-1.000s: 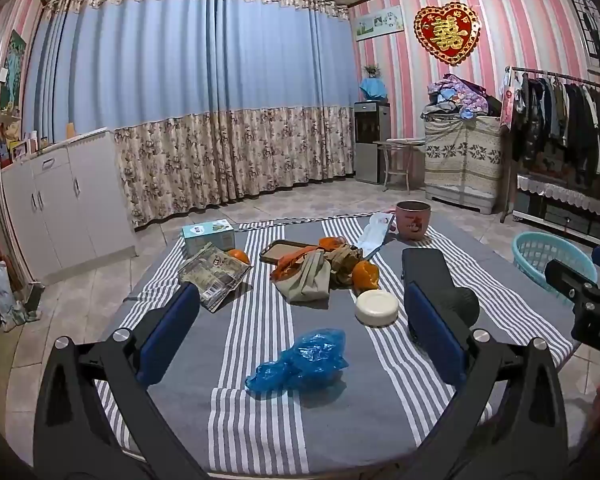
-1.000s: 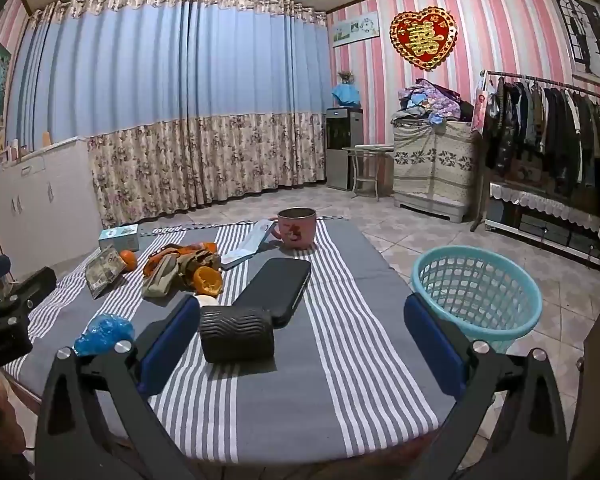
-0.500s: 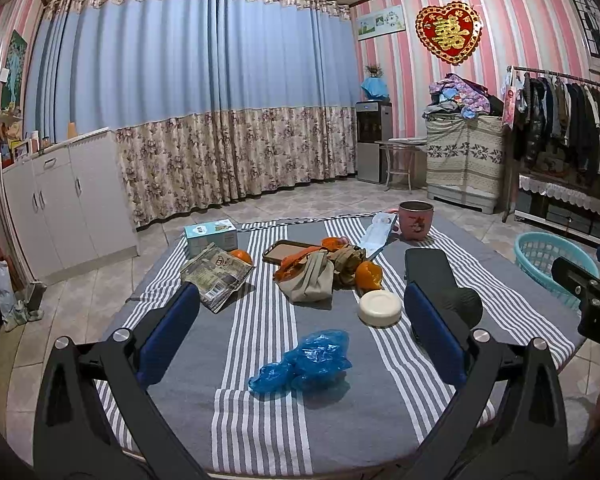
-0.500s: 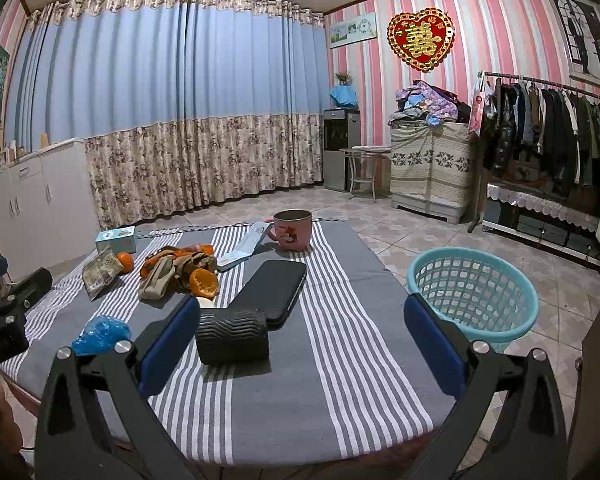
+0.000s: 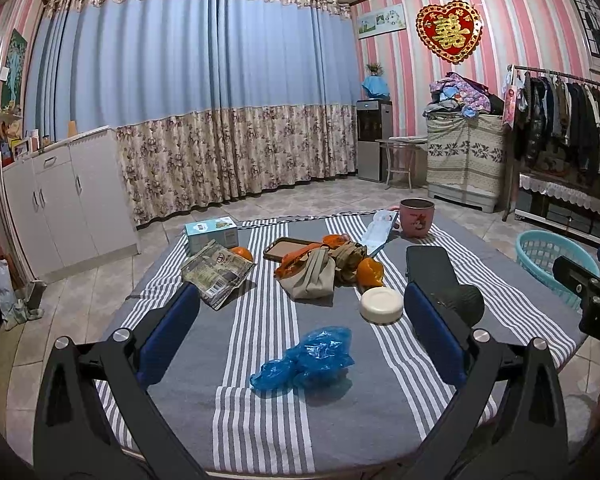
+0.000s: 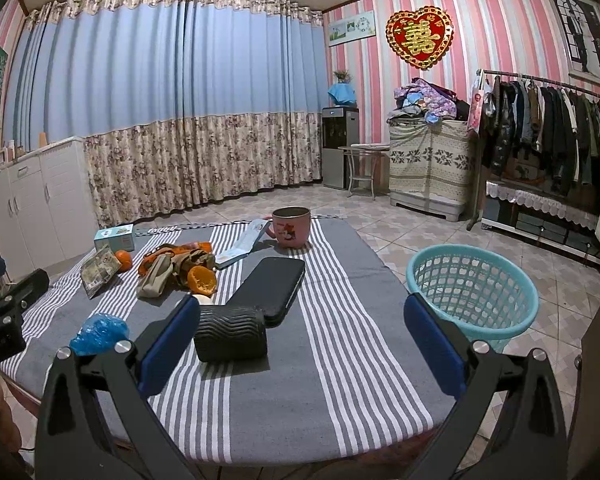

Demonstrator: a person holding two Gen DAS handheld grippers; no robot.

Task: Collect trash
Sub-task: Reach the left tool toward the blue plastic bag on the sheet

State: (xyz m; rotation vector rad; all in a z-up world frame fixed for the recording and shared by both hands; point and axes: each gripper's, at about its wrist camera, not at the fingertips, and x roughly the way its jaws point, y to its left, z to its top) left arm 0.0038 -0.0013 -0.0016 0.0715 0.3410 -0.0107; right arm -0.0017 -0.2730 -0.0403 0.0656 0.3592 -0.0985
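Note:
A crumpled blue plastic bag (image 5: pixel 308 358) lies on the striped tablecloth (image 5: pixel 260 420), just ahead of my open, empty left gripper (image 5: pixel 300 334); it also shows in the right wrist view (image 6: pixel 99 333). Further back lie a crinkled foil wrapper (image 5: pixel 216 274), orange peels (image 5: pixel 370 272) and a white paper packet (image 5: pixel 376 232). My right gripper (image 6: pixel 300 338) is open and empty over the table's right part, with a turquoise basket (image 6: pixel 474 294) on the floor to its right.
On the table also lie a black ribbed roll (image 6: pixel 231 338), a black case (image 6: pixel 272 288), a white round lid (image 5: pixel 381 305), a beige pouch (image 5: pixel 312 276), a pink mug (image 6: pixel 291 227), a small box (image 5: pixel 211 234) and a whole orange (image 5: pixel 242 254). Cupboards stand left, a clothes rack right.
Both grippers have drifted back slightly, so the table items look a little further off. Nothing was grasped or moved.

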